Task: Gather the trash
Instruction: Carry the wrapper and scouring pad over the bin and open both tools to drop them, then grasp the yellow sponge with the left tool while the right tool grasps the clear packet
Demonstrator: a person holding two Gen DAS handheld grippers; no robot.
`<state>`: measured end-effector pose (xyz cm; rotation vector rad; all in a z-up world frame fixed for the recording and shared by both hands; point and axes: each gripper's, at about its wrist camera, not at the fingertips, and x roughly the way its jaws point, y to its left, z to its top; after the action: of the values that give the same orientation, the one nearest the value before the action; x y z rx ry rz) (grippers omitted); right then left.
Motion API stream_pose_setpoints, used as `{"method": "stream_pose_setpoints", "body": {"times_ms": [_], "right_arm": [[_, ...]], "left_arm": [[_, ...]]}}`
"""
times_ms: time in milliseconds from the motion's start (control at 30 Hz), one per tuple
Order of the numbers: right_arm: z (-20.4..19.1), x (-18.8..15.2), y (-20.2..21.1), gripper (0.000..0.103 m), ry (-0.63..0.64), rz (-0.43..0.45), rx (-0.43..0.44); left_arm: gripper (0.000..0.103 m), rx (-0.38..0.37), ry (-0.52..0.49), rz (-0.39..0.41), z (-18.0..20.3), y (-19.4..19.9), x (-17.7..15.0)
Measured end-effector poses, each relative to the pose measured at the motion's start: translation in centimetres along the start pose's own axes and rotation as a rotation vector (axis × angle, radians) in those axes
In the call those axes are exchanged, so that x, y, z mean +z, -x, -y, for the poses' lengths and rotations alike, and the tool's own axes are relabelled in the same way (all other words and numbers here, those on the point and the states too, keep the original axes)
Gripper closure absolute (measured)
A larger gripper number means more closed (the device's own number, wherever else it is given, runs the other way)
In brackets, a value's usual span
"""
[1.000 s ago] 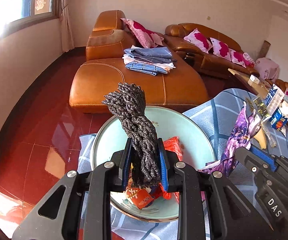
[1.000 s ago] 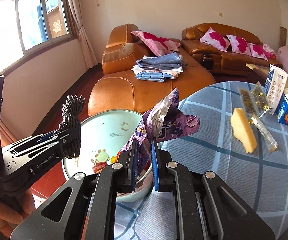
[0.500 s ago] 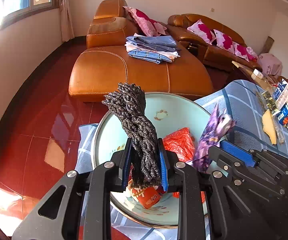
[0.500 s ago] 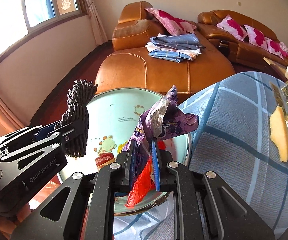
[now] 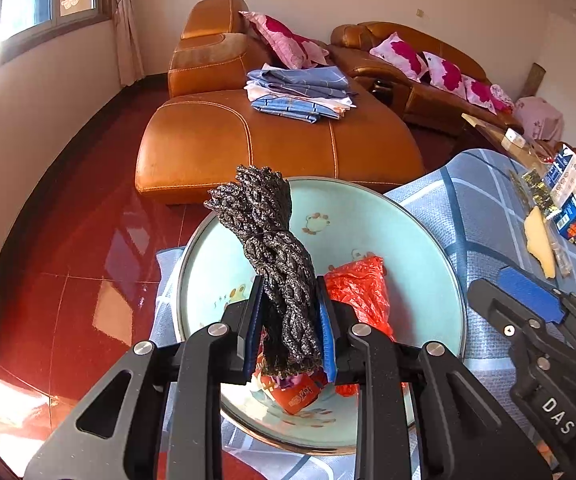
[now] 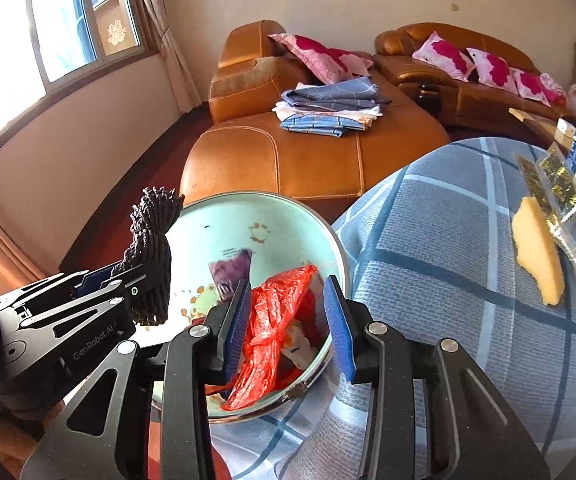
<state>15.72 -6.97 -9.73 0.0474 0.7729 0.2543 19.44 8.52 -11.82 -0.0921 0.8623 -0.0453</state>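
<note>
A pale green enamel basin (image 5: 408, 240) (image 6: 288, 216) sits at the table's near-left edge. In it lie a red plastic bag (image 5: 362, 288) (image 6: 276, 320), a red packet (image 5: 300, 394) and a purple wrapper (image 6: 232, 270), blurred in the right wrist view. My left gripper (image 5: 290, 320) (image 6: 144, 276) hangs over the basin, shut on a dark twisted rope bundle (image 5: 272, 256) (image 6: 150, 256). My right gripper (image 6: 290, 308) (image 5: 528, 292) is over the basin's right rim. Its jaws are opening and nothing is between them.
The table has a blue checked cloth (image 6: 448, 248) (image 5: 464, 200). On it to the right lie a yellow sponge piece (image 6: 538, 252) (image 5: 540, 240), a clear packet (image 6: 556, 192) and blue cartons (image 5: 568, 184). Behind stand an orange leather sofa (image 5: 272, 136) (image 6: 288, 156) with folded cloths (image 5: 300, 92) (image 6: 328, 106).
My right gripper moved over the basin, sank, and let go of the purple wrapper, which now lies in the basin. My left gripper keeps its hold on the rope bundle.
</note>
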Motion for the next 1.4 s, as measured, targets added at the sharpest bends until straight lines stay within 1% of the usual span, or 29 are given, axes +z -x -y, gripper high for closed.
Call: {"method": "stream_pose_setpoints", "body": {"times_ms": [67, 100, 133, 167, 200, 233, 300, 333, 400, 467, 533, 600, 667, 767, 867, 1067, 1300, 1333, 1400], "right_arm": [[0.5, -0.3, 0.9, 0.065, -0.012, 0.024, -0.034], [0.8, -0.3, 1.3, 0.065, -0.020, 0.034, -0.047], [1.3, -0.5, 1.8, 0.064, -0.035, 0.046, -0.057], [1.5, -0.6, 2.3, 0.062, -0.047, 0.057, -0.062], [1.9, -0.8, 2.8, 0.056, -0.060, 0.070, -0.065], [2.3, -1.0, 3.4, 0.054, -0.070, 0.088, -0.073], [3.1, -1.3, 4.5, 0.050, -0.083, 0.128, -0.089], [3.4, -1.5, 4.9, 0.048, -0.090, 0.143, -0.094], [4.3, -1.8, 5.8, 0.038, -0.109, 0.171, -0.104], [5.2, -2.1, 6.6, 0.031, -0.132, 0.194, -0.114], [6.1, -2.3, 7.2, 0.030, -0.148, 0.203, -0.122], [6.7, -2.4, 7.5, 0.023, -0.153, 0.203, -0.126], [7.2, -2.6, 7.9, 0.020, -0.155, 0.203, -0.147], [8.0, -3.1, 8.6, 0.018, -0.167, 0.202, -0.151], [8.5, -3.6, 9.2, 0.018, -0.160, 0.204, -0.188], [10.9, -4.5, 10.4, 0.019, -0.194, 0.197, -0.194], [14.5, -5.3, 11.7, 0.020, -0.255, 0.203, -0.228], [15.1, -5.4, 11.9, 0.020, -0.265, 0.205, -0.231], [16.1, -5.6, 12.1, 0.025, -0.283, 0.200, -0.233]], "left_arm": [[0.075, 0.010, -0.003, -0.007, 0.1, -0.2, -0.1], [0.057, 0.026, -0.007, -0.011, 0.2, -0.2, -0.1], [0.045, 0.049, -0.011, -0.006, 0.5, -0.3, 0.0], [0.034, 0.071, -0.015, 0.009, 0.6, -0.1, 0.0], [0.034, 0.084, -0.024, 0.020, 0.9, 0.1, 0.0], [0.033, 0.087, -0.034, 0.027, 1.1, 0.3, 0.1], [0.025, 0.105, -0.046, 0.042, 1.5, 0.7, 0.0], [0.023, 0.123, -0.053, 0.053, 1.8, 1.0, 0.0], [0.019, 0.143, -0.068, 0.068, 2.5, 1.4, -0.2], [0.014, 0.150, -0.073, 0.084, 3.0, 2.0, -0.3], [0.012, 0.144, -0.068, 0.098, 3.4, 2.5, -0.6], [0.008, 0.137, -0.058, 0.103, 3.8, 3.0, -1.0], [0.008, 0.132, -0.053, 0.105, 4.3, 3.3, -1.4], [0.008, 0.124, -0.053, 0.101, 5.2, 3.7, -2.1], [0.008, 0.112, -0.066, 0.103, 6.5, 4.0, -2.4], [0.007, 0.078, -0.112, 0.105, 9.8, 4.6, -3.2], [0.007, 0.054, -0.173, 0.099, 13.8, 4.7, -3.6], [0.007, 0.054, -0.180, 0.099, 14.3, 4.6, -3.6], [0.007, 0.050, -0.190, 0.096, 15.1, 4.5, -3.7]]}}
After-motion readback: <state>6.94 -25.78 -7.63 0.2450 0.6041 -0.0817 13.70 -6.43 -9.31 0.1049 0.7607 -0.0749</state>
